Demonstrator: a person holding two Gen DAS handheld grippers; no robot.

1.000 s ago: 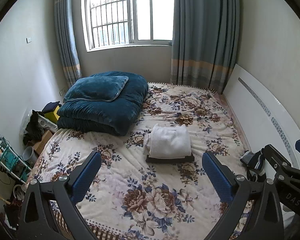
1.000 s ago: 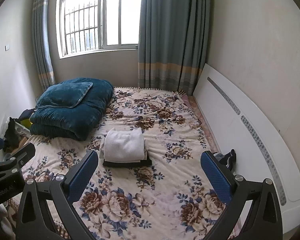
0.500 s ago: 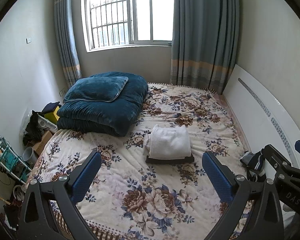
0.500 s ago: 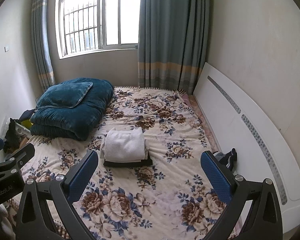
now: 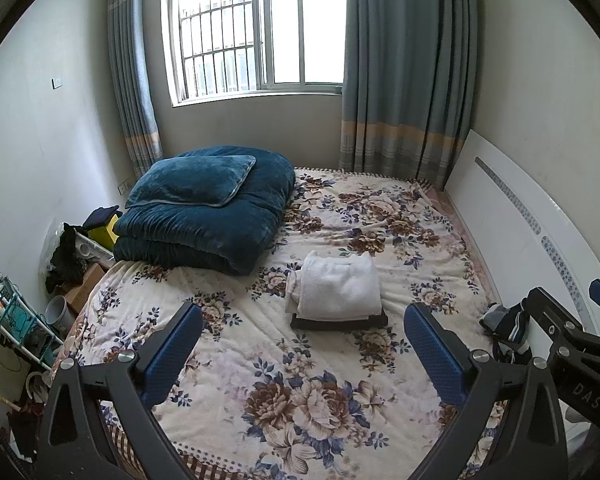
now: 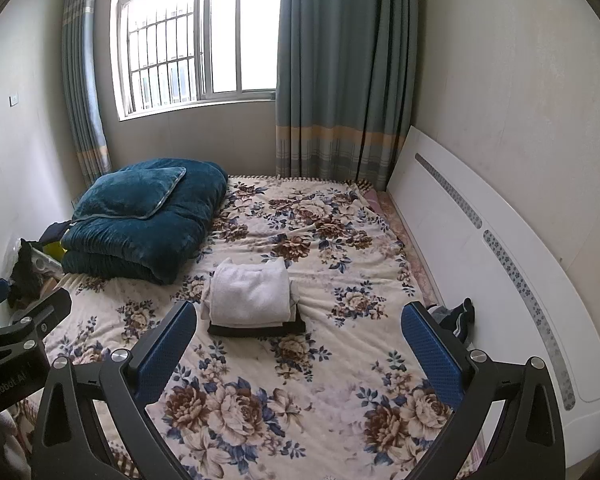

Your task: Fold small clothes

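Note:
A folded white garment [image 5: 340,286] lies on a folded dark garment [image 5: 340,323] in the middle of the floral bed [image 5: 300,380]; the stack also shows in the right wrist view [image 6: 252,296]. A crumpled dark garment [image 5: 504,322] lies at the bed's right edge by the white board, also in the right wrist view [image 6: 454,316]. My left gripper [image 5: 302,344] is open and empty, held above the bed's near end. My right gripper [image 6: 298,340] is open and empty, beside it to the right.
A folded teal quilt with a pillow [image 5: 208,212] lies at the bed's far left. A white headboard panel [image 6: 500,264] leans on the right wall. Clutter, boxes and a rack [image 5: 16,320] stand on the floor at left. Window and curtains are behind.

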